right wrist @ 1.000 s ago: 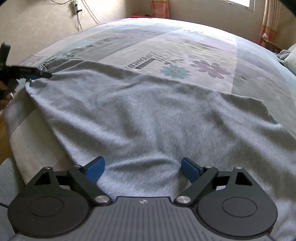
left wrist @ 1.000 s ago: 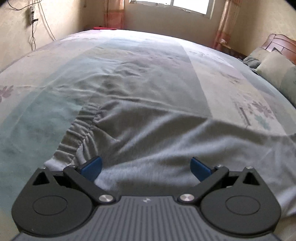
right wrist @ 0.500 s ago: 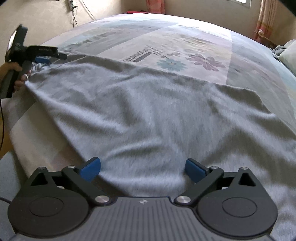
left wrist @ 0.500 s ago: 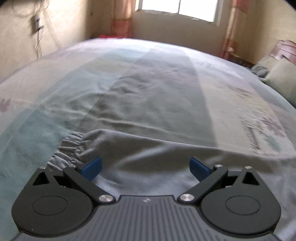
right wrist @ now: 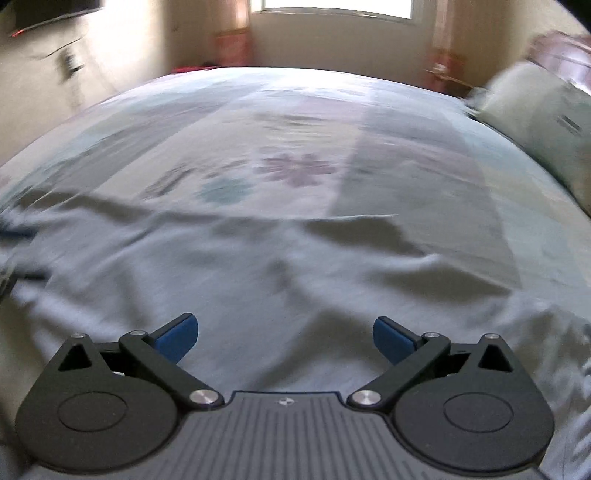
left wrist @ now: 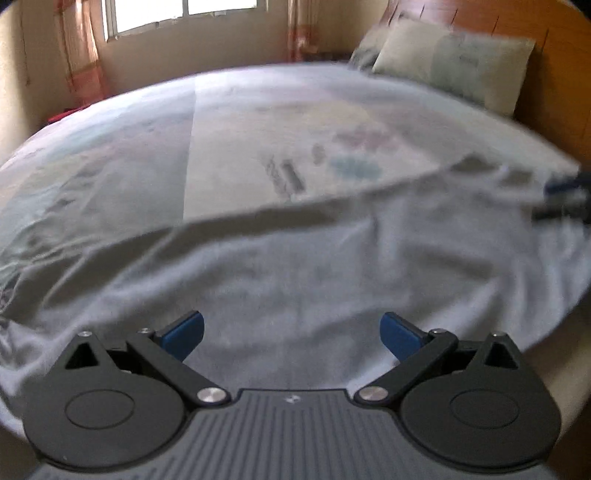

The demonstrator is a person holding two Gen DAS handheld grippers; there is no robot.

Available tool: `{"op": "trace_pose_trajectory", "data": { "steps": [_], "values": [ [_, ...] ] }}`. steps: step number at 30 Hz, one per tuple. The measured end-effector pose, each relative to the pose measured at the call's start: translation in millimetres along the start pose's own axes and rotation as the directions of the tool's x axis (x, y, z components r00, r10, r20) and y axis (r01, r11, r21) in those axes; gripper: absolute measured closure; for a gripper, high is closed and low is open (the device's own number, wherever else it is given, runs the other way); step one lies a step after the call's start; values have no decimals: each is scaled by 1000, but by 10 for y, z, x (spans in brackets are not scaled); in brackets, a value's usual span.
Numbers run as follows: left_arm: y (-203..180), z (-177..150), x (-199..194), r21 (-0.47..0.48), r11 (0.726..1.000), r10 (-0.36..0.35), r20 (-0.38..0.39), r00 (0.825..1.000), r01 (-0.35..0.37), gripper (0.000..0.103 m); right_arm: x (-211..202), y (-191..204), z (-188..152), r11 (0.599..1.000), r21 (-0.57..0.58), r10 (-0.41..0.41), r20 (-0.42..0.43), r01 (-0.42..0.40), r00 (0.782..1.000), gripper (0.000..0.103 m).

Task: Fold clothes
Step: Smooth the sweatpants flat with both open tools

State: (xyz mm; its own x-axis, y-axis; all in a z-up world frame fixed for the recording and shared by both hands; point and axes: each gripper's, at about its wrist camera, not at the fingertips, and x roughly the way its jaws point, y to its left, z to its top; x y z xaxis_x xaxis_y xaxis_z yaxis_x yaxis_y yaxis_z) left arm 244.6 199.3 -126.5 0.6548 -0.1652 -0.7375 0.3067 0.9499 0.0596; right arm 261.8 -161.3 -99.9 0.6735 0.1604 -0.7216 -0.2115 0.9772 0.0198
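Floral bedsheet [right wrist: 295, 173], pillow [left wrist: 454, 59], blurred window [right wrist: 336, 4].

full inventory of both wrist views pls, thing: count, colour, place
garment: 1, grey, spread flat across near part of bed
bedsheet: 1, pale with flower print, covers bed
pillow: at least 1, pale green, at far right by headboard
headboard: 1, brown wood, behind pillow
window: 1, bright, far wall
curtains: pinkish, beside window
left gripper: 1, black with blue pads, open over garment
right gripper: 1, same colours, open over garment
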Motion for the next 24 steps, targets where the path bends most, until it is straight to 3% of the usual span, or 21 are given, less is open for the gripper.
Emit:
{"op": "trace_pose_trajectory", "data": {
  "steps": [3, 6, 8, 11, 14, 21, 24],
  "values": [
    [165, -101, 20, -58, 998, 15, -2, 1000, -15, 0, 358, -296, 68, 995, 47, -87, -41, 89, 995, 0],
    [240, -112, -24, -61, 996, 64, -12, 998, -65, 0, 564, -570, 73, 993, 93, -65, -14, 66, 998, 0],
    [240, -101, -58, -61, 995, 72, -18, 997, -73, 0, 591, -673, 144, 987, 114, -107, -29, 109, 994, 0],
    [241, -83, -109, -60, 995, 84, -28, 996, -85, 1, 406, -738, 180, 981, 166, -91, -43, 97, 995, 0],
    [218, -61, -166, -54, 994, 92, -34, 995, -94, 1, 113, -643, 44, 991, 131, -30, -44, 36, 999, 0],
    [-206, 97, -289, 18, 997, 70, -7, 998, -70, 1, -355, -469, -767, 995, 85, -40, -94, 48, 995, 0],
    [-373, 201, -368, 31, 999, 40, 16, 999, -40, 1, -575, -452, -905, 996, 78, -37, -76, 43, 996, 0]
  ]
}}
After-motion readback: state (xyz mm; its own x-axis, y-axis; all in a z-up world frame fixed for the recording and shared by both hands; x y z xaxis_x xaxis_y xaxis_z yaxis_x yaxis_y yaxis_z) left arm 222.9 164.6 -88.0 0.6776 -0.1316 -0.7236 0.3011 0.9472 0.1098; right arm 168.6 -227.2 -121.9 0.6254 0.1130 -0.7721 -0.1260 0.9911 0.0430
